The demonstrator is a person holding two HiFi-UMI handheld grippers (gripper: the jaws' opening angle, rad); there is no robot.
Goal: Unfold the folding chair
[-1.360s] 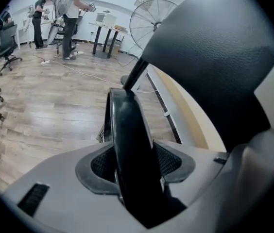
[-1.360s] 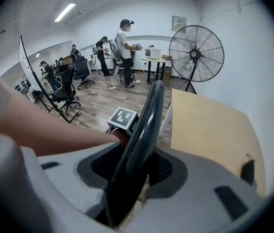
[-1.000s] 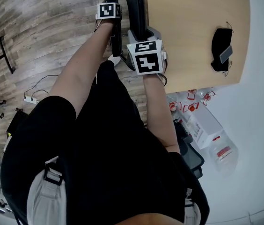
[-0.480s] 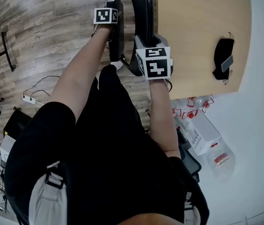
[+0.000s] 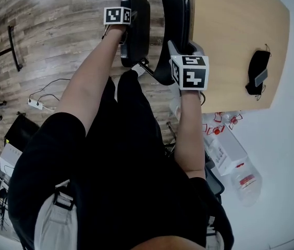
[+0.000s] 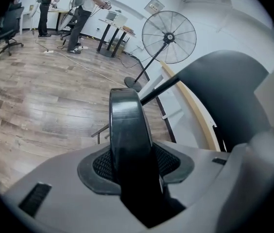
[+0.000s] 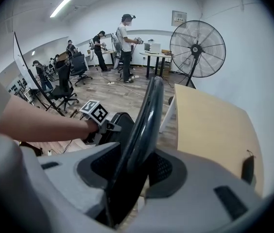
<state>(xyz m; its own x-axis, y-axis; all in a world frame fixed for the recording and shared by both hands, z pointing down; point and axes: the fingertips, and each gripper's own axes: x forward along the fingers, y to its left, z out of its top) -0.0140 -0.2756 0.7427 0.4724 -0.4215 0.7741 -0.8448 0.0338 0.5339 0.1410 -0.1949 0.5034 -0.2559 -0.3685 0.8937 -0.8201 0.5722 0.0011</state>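
The black folding chair stands between my grippers beside the wooden table [image 5: 230, 35]. My left gripper [image 5: 125, 33] grips the front edge of the chair's seat [image 5: 136, 27]. In the left gripper view the seat edge [image 6: 127, 125] fills the gap of the left gripper [image 6: 132, 164], whose jaws have just been opening while both pads still touch it. My right gripper [image 5: 175, 51] is shut on the top edge of the backrest [image 5: 174, 25]. The right gripper view shows the right gripper [image 7: 134, 171] clamping the thin backrest rim [image 7: 144, 125], with the seat [image 7: 120, 125] swung out to the left.
A black pouch [image 5: 256, 74] lies on the table. Bottles and a white box [image 5: 230, 139] sit on the floor by the table's near end. A floor fan [image 7: 197, 47] stands beyond the table. A power strip with cable [image 5: 35, 104] lies to the left. People work in the background.
The seat has swung out to the left, away from the backrest, and shows more of its face. The gap between my two grippers has widened. The right gripper stays on the backrest.
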